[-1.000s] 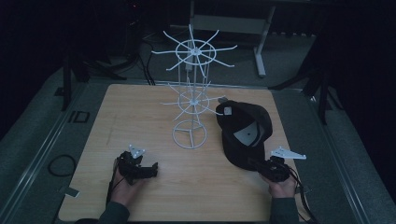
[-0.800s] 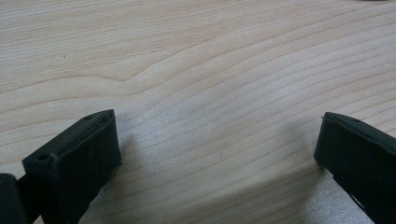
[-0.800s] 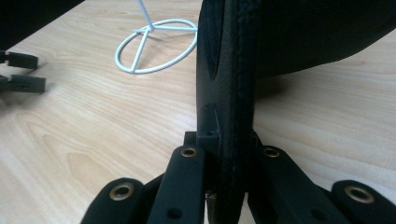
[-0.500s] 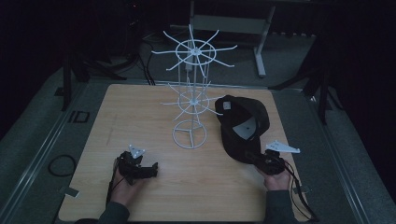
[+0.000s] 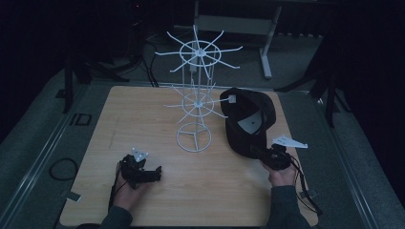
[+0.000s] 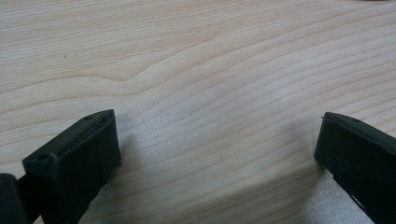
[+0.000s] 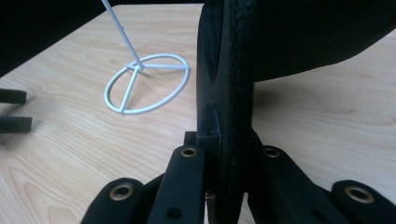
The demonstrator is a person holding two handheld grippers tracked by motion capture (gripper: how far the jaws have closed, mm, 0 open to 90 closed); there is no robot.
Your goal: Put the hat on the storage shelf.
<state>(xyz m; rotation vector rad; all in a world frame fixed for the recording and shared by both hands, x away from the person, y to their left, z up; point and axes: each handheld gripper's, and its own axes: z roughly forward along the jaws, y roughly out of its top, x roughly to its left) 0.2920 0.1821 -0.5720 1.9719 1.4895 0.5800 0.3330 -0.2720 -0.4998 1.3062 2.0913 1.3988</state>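
Observation:
A black cap (image 5: 248,121) hangs tilted above the table's right side, its crown close to an arm of the white wire rack (image 5: 196,100). My right gripper (image 5: 260,153) is shut on the cap's brim edge. In the right gripper view the brim (image 7: 229,93) stands on edge between the closed jaws, with the rack's base ring (image 7: 147,84) beyond. My left gripper (image 5: 153,174) rests low at the front left, open. In the left gripper view its jaws (image 6: 215,149) stand wide apart over bare wood.
The rack stands mid-table (image 5: 143,114) with two tiers of spokes around a central post. The left gripper's jaws (image 7: 14,109) show far off in the right gripper view. Cables and a metal stand's legs (image 5: 265,52) lie on the dark floor behind.
My right gripper has moved slightly left and forward, lifting the cap closer to the rack's lower tier. The left gripper has stayed put.

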